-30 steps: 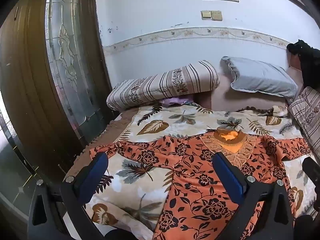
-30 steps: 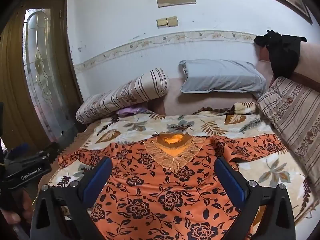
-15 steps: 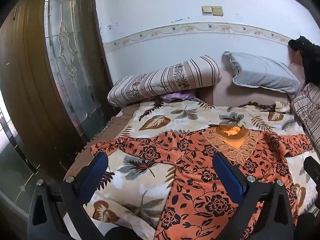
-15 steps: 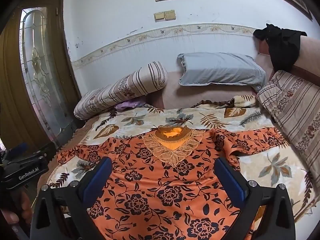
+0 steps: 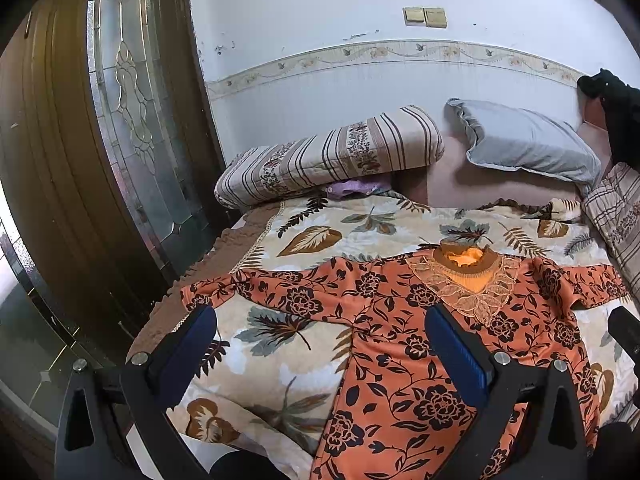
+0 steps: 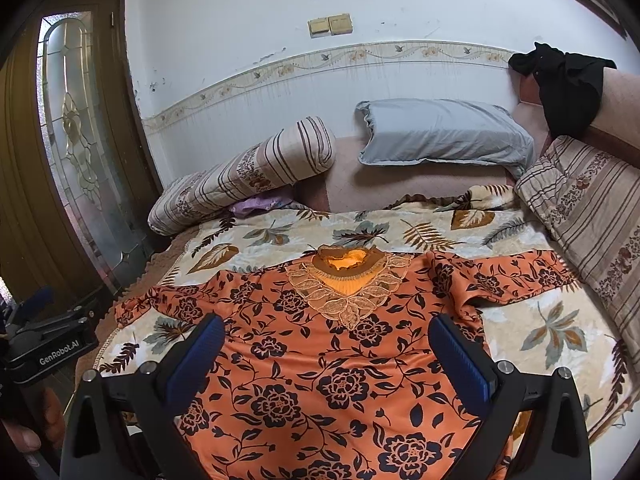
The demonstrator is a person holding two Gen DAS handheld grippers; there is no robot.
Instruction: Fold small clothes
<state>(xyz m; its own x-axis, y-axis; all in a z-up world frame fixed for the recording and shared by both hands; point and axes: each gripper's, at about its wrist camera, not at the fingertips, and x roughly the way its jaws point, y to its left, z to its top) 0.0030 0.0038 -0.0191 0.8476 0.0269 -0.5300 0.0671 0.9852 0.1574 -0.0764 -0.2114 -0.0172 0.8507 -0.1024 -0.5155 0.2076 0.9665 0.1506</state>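
An orange top [image 5: 400,320] [image 6: 320,340] with black flowers and a lace collar lies flat, face up, on the leaf-print blanket [image 5: 320,236], both sleeves spread sideways. My left gripper [image 5: 320,344] hovers open above the garment's left side and the bare blanket beside it, holding nothing. Over the chest and hem area my right gripper [image 6: 328,348] stands open, nothing between its blue pads [image 6: 460,360]. The left gripper's body [image 6: 44,348], held by a hand, shows at the left edge of the right wrist view.
A striped bolster [image 5: 332,156] and a grey pillow [image 5: 528,144] lie at the bed's head against the wall. A striped cushion [image 6: 592,208] lines the right side, with black cloth [image 6: 568,80] draped above. A wooden door with a glass panel [image 5: 132,120] stands left.
Both views have tilted down slightly, so the top and bed sit lower and farther in frame. The garment has not moved, and both grippers stay open.
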